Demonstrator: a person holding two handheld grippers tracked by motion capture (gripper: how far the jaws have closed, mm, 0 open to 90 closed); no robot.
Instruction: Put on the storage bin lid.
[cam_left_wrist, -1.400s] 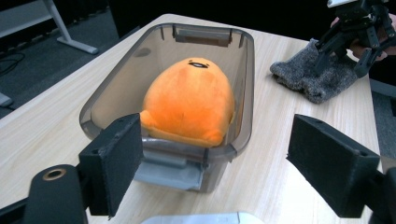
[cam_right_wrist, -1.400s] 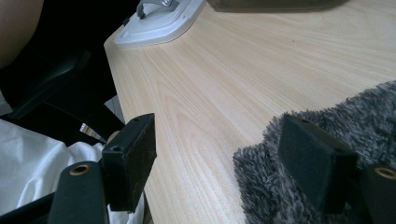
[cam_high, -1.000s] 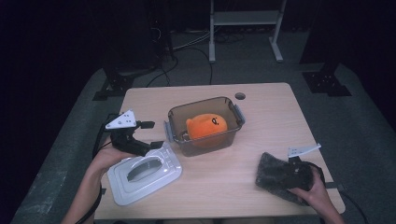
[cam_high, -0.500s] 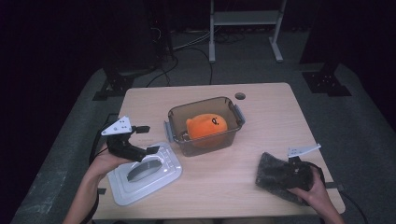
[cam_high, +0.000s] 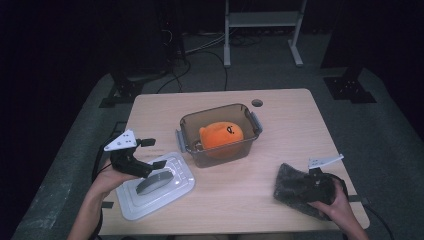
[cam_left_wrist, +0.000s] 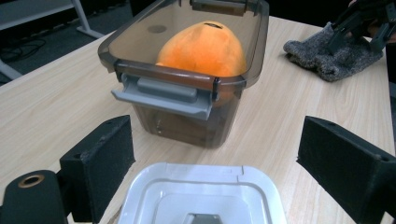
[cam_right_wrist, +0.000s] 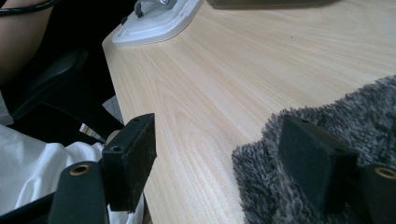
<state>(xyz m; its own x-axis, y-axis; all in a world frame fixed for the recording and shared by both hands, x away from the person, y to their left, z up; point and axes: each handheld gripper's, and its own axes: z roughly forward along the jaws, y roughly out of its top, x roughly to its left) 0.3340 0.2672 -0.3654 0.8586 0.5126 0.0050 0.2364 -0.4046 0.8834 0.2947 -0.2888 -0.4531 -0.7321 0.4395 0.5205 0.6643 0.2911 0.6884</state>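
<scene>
At about seven o'clock on the table (cam_high: 280, 200), a white lid (cam_high: 156, 187) lies flat and loose, its grey handle facing up, with the left gripper (cam_high: 152, 153) hovering just over its far edge. The gripper's jaws have just been opening and now stand wide apart with nothing between them; in the left gripper view the lid's rim (cam_left_wrist: 201, 196) sits low between the two black pads, untouched. Just beyond the lid, toward one o'clock from it, stands the box (cam_high: 220, 135) it appears to belong to, a smoky clear tub with grey latches, open at the top and holding an orange plush toy (cam_high: 221, 136). The toy is already inside, so the packing looks done; the closing is not, since the lid is off and apart from the box. What seems left is to grasp the lid, carry it over the box, seat it and snap the latches down. Well apart at four o'clock, the right gripper (cam_high: 320, 186) rests on a grey fuzzy cloth (cam_high: 295, 187); in the right gripper view its jaws are spread, one pad on the cloth (cam_right_wrist: 327, 140), gripping nothing.
</scene>
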